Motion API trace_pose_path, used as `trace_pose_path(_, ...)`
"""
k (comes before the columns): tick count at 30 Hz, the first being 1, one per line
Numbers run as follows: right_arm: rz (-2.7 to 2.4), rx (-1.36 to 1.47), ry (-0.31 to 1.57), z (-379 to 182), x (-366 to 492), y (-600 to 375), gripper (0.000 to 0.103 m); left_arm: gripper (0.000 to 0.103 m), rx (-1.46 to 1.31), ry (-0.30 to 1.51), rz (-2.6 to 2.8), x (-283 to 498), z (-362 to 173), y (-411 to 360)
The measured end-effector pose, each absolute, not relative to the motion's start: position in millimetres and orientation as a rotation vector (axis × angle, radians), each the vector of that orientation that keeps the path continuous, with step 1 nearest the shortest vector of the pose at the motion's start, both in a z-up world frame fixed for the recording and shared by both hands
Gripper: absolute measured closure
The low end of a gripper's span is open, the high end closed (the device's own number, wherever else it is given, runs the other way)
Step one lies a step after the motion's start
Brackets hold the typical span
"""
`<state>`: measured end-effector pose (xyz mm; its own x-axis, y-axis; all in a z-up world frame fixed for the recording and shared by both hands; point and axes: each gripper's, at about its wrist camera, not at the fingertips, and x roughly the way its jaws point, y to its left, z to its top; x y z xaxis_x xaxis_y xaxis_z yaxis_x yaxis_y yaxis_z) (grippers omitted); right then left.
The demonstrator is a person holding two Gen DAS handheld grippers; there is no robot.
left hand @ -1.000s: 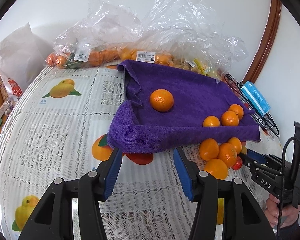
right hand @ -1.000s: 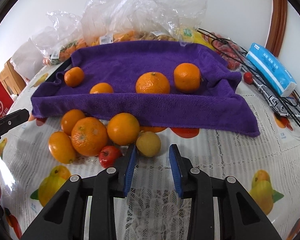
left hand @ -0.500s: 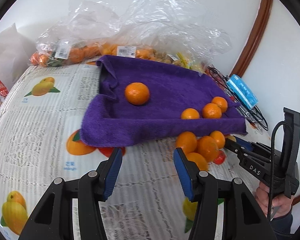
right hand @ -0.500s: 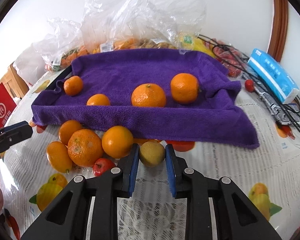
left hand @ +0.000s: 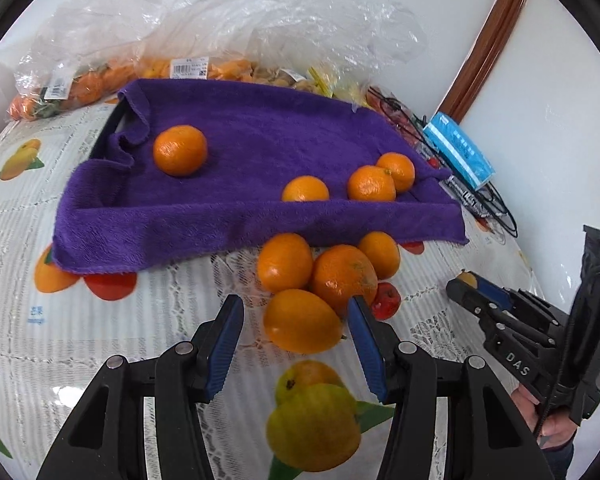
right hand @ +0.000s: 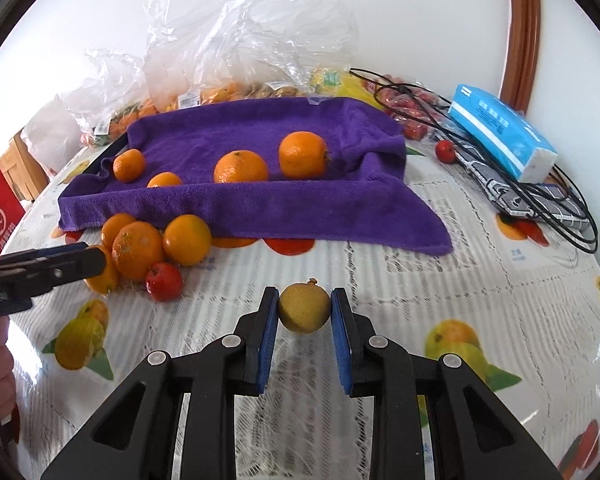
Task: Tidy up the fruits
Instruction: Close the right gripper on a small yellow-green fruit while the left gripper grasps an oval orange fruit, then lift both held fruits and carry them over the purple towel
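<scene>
white walls and a fruit-print tablecloth point(right hand: 440, 280) frame the job. the right gripper point(right hand: 305, 312) is clamped narrow on a small yellow-brown fruit point(right hand: 303, 309), lifted clear of the cloth and apart from the pile. the left gripper point(left hand: 296, 320) has just been closing around the nearest orange point(left hand: 300, 320), which sits between its jaws on the table; the pads do not seem to press it yet, though one is hard to tell from the orange behind it.

to do this well, centre the orange before squeezing, so the neighbours touching it are not knocked away, then carry both fruits over the raised front edge of the purple towel point(right hand: 260, 204), where four oranges already lie.

only the right view shows the held fruit whole and the blue tissue pack point(right hand: 504, 136) face-on; only the left view shows the orange between the left jaws.
</scene>
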<state>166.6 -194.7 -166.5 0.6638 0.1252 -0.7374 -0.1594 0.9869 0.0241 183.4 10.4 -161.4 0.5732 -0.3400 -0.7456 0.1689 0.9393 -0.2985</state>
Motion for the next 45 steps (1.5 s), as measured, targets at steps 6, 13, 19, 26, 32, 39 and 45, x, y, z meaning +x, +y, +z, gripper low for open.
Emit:
trace_pose_path(6,0.174,-0.021,0.824,-167,164,-199,0.077,0.063,-0.151,0.906,-0.302,181,-166,1)
trace_pose_path(13,0.186,-0.005,0.839,-169,168,-198,0.077,0.063,-0.118,0.883,-0.284,176,-166,-2)
trace_pose_path(19,0.187,-0.008,0.852,-171,170,-197,0.077,0.063,-0.129,0.884,-0.298,175,-167,4)
trace_pose_path(26,0.197,0.005,0.874,-175,172,-198,0.077,0.063,-0.099,0.867,-0.288,174,-167,0)
trace_pose_path(32,0.194,0.033,0.869,-176,173,-203,0.077,0.063,-0.137,0.857,-0.290,172,-164,6)
trace_pose_path(39,0.162,0.039,0.843,-169,168,-202,0.077,0.063,-0.140,0.826,-0.297,166,-155,9)
trace_pose_path(45,0.169,0.009,0.803,-149,162,-190,0.077,0.063,-0.157,0.812,-0.287,162,-145,18)
